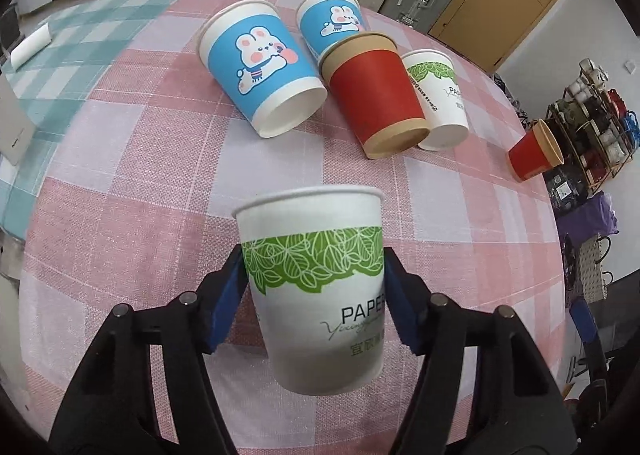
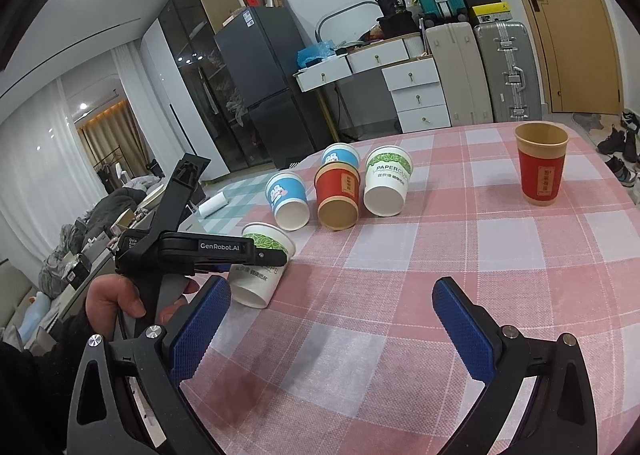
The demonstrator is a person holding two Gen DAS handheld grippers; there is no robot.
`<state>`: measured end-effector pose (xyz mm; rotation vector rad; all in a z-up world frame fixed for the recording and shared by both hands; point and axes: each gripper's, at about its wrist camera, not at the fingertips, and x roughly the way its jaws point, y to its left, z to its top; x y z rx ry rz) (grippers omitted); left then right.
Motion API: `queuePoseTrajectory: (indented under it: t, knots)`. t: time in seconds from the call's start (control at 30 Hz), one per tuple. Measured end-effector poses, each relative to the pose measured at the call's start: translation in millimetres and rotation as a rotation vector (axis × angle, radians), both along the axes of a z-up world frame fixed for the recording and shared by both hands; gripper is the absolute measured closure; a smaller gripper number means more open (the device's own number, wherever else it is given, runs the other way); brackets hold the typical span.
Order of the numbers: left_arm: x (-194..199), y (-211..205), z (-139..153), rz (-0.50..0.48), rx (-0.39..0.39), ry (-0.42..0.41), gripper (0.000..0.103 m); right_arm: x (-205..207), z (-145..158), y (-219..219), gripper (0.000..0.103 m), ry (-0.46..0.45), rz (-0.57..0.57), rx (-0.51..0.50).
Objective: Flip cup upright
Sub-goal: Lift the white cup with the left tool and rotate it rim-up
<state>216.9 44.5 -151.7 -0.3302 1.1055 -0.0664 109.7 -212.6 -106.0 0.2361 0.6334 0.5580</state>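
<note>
At the left, the left gripper (image 1: 314, 287) has its blue pads clamped on the sides of a white cup with green leaves (image 1: 316, 283), rim up and tilted, near the table (image 1: 120, 215); whether its base touches the cloth I cannot tell. Farther back lie four cups on their sides: a blue rabbit cup (image 1: 264, 67), another behind, a red cup (image 1: 372, 91), a white one. The right gripper (image 2: 332, 319) hovers empty, jaws wide apart, likely waiting. Far right, one red cup (image 2: 541, 167) stands upright.
</note>
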Motion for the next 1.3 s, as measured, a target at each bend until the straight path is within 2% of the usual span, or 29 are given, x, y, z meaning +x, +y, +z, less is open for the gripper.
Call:
queuePoseTrajectory:
  t: [0.2,0.37,0.47,0.67,0.8,1.03,1.3]
  knots:
    - [-6.2,-16.1,26.5,-0.015,0.012,-0.023,0.041,-19.1,8.6,-6.0,0.000,-0.026,-0.004,0.011]
    - [-38.0,-31.1,65.1,-0.023,0.044,-0.081,0.041,-38.6,18.3,-13.1,0.000,-0.060,-0.018,0.009]
    - [-64.6,-36.9,87.7,-0.052,0.032,-0.101,0.041,-50.2,23.2,-18.7,0.000,-0.067,-0.027,0.017]
    - [-115.4,-56.6,107.3,-0.095,0.010,-0.105,0.040,-77.6,31.6,-28.7,0.000,-0.092,-0.037,0.026]
    - [-142.2,-66.5,101.6,-0.103,0.010,-0.081,0.040,-91.2,32.4,-33.8,0.000,-0.094,-0.042,0.033]
    - [-177.0,-71.0,73.2,-0.109,0.004,-0.023,0.040,-104.2,28.9,-36.4,0.000,-0.085,-0.043,0.029]
    - [-180.8,-76.4,33.5,-0.151,0.011,0.043,0.040,-102.7,16.5,-35.7,0.000,-0.045,-0.045,0.028]
